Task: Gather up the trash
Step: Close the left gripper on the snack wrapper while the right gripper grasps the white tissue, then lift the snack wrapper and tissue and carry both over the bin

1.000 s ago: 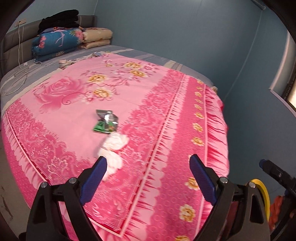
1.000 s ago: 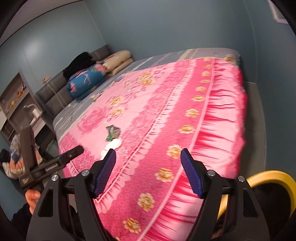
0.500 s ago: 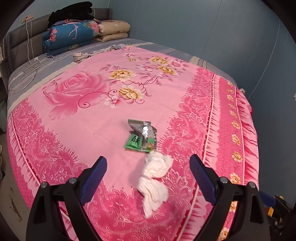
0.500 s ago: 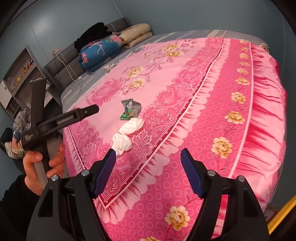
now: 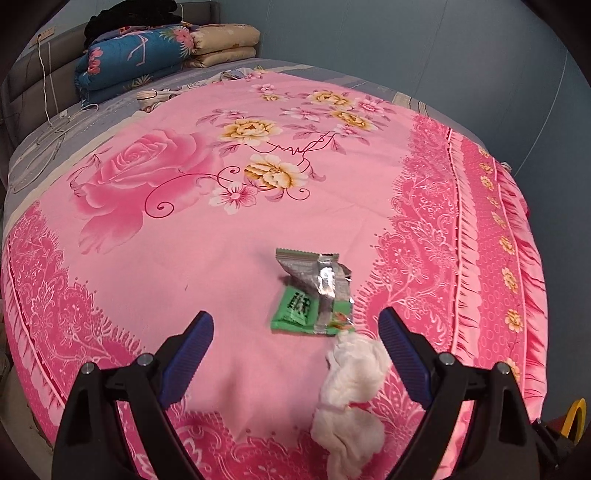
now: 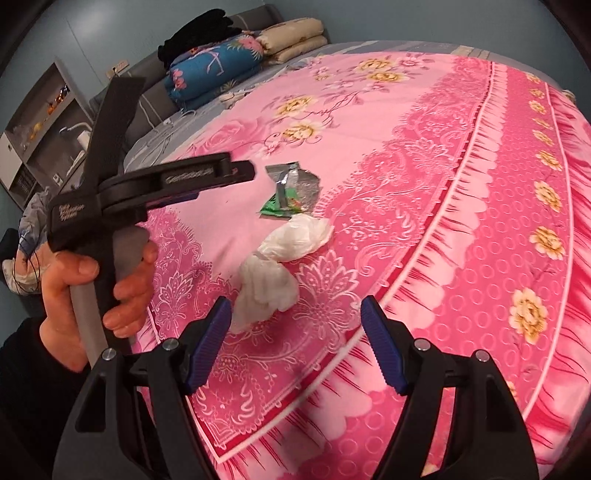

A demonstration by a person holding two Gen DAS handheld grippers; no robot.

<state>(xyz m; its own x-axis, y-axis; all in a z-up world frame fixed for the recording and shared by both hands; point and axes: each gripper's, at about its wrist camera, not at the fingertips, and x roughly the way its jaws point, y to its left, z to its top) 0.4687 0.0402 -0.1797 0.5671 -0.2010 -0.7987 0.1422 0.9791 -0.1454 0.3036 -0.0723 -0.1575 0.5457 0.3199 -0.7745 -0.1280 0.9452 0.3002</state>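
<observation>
We hold both blue-padded grippers, left (image 5: pixel 295 332) and right (image 6: pixel 295 321), spread wide and empty, near the crumpled white tissue (image 5: pixel 351 398), which touches the green foil wrapper (image 5: pixel 314 291).

We see a bed (image 5: pixel 229 236) filling most of both frames, spread with a pink floral bedspread (image 5: pixel 436 229) that drops over the edge at the right. At the upper left of the left wrist view, a grey padded headboard (image 5: pixel 22 85) carries a folded blue floral quilt (image 5: pixel 129 62), beige folded pillows (image 5: pixel 225 44) beside it and dark clothing (image 5: pixel 129 16) on top. Blue-grey walls (image 5: pixel 406 44) rise behind. In the right wrist view, an open white shelf unit (image 6: pixel 33 122) stands at the left edge.
</observation>
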